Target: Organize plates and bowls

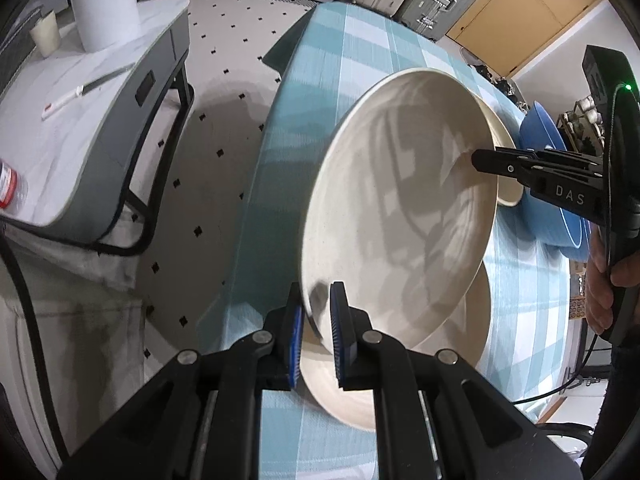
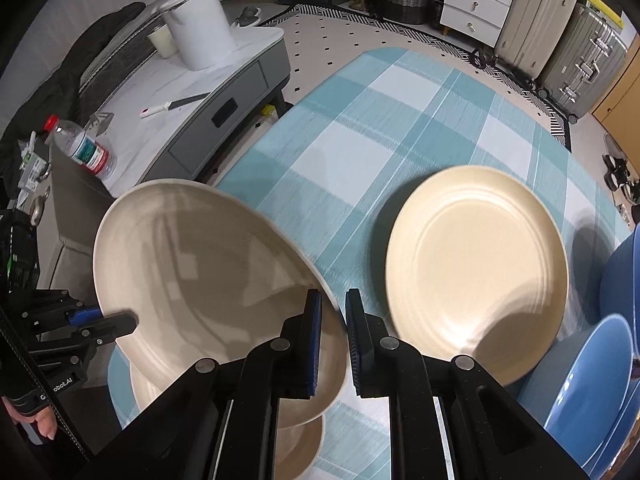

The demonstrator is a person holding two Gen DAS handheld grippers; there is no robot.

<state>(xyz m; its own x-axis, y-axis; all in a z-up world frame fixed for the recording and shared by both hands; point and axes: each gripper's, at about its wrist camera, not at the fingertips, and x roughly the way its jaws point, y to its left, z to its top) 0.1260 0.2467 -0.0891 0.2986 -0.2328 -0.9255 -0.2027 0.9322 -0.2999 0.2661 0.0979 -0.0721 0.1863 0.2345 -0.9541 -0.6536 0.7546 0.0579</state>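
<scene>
Both grippers hold a large cream plate (image 1: 400, 200) (image 2: 200, 260) tilted above the checked tablecloth (image 1: 360, 40) (image 2: 360, 140). My left gripper (image 1: 316, 300) (image 2: 128, 322) is shut on the plate's near rim. My right gripper (image 2: 333, 300) (image 1: 480, 158) is shut on the opposite rim. A second cream plate (image 1: 460, 340) (image 2: 296, 448) lies on the cloth directly under the lifted one, partly hidden by it. A third cream plate (image 2: 476, 272) (image 1: 508, 184) lies flat further along. Blue bowls (image 2: 588, 392) (image 1: 560, 208) stand beyond it.
A grey side table (image 2: 224, 112) (image 1: 120, 92) stands beside the dining table, bearing a white tub (image 2: 200, 28), a cup (image 2: 164, 42), a water bottle (image 2: 84, 148) and a knife (image 2: 176, 106). Suitcases (image 2: 560, 40) and a white drawer unit (image 2: 476, 4) line the far wall.
</scene>
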